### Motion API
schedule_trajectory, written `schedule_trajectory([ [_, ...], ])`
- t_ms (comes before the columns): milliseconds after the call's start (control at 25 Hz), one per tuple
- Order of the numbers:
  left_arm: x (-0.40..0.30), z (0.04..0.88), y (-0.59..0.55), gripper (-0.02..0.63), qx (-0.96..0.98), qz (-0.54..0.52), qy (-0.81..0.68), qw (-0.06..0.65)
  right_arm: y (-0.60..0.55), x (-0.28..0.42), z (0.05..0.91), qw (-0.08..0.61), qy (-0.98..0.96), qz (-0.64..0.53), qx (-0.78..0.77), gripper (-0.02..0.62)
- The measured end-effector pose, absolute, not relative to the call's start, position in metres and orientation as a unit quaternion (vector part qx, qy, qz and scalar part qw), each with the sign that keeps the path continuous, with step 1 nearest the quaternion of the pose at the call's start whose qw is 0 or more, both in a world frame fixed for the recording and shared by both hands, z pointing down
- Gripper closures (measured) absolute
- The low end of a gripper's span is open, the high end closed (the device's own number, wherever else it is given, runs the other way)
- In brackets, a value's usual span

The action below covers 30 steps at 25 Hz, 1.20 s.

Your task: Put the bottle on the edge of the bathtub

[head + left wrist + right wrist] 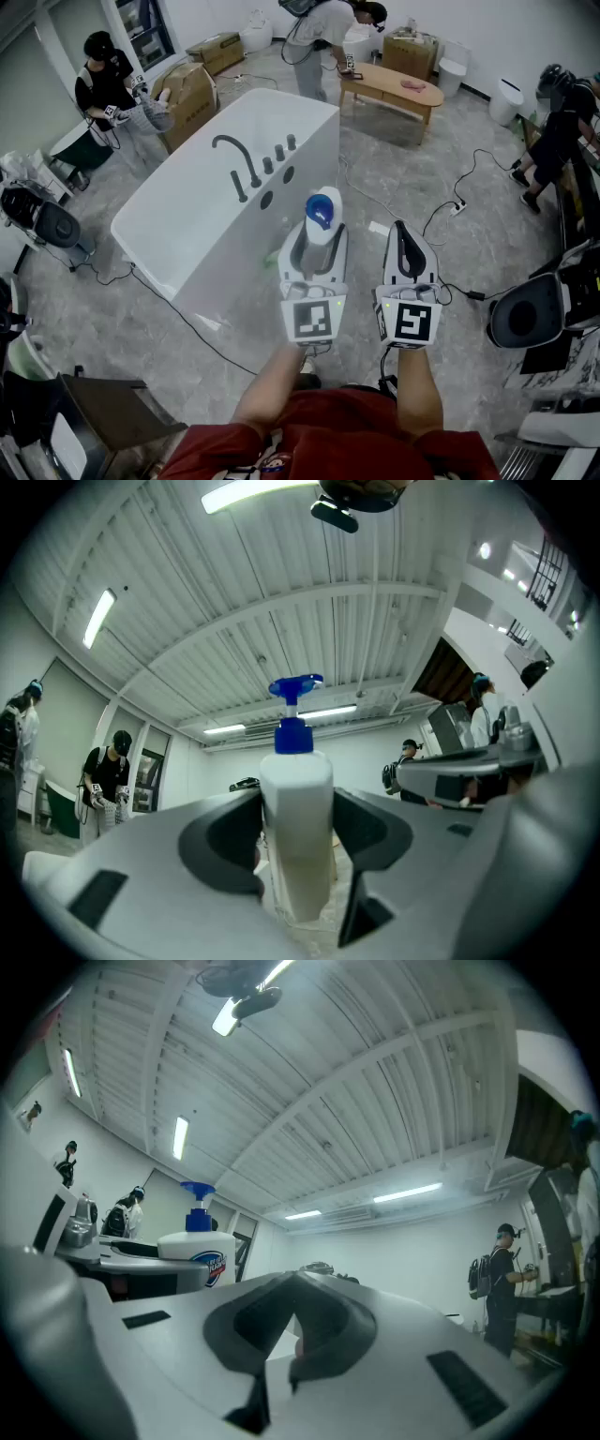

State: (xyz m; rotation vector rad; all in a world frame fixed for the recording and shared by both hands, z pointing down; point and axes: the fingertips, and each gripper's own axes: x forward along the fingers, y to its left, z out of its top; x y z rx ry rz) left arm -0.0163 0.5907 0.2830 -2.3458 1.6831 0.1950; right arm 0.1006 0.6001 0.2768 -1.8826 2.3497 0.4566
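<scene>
A white pump bottle [322,221] with a blue pump head stands upright between the jaws of my left gripper [319,242], which is shut on its body. In the left gripper view the bottle [296,817] fills the gap between the dark pads, gripper [296,855]. It hangs just right of the white bathtub [155,202], beside the tub's near side wall and clear of the rim. My right gripper [403,246] is held alongside, jaws together and empty, gripper [292,1340]. The right gripper view shows the bottle [197,1252] off to its left.
A black faucet [239,164] and knobs sit on the tub's right rim. Cables [450,211] trail across the floor. A wooden table [389,84], cardboard boxes [192,89], a dark chair [525,317] and several people stand around the room.
</scene>
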Motion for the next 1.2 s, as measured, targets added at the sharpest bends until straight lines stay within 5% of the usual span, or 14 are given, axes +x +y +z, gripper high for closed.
schedule_trajectory([
  [1200,-0.118,0.289,0.531,0.364,-0.819,0.086,0.559,0.095,0.54,-0.001,0.286,0.06,0.759,0.128,-0.636,0.583],
])
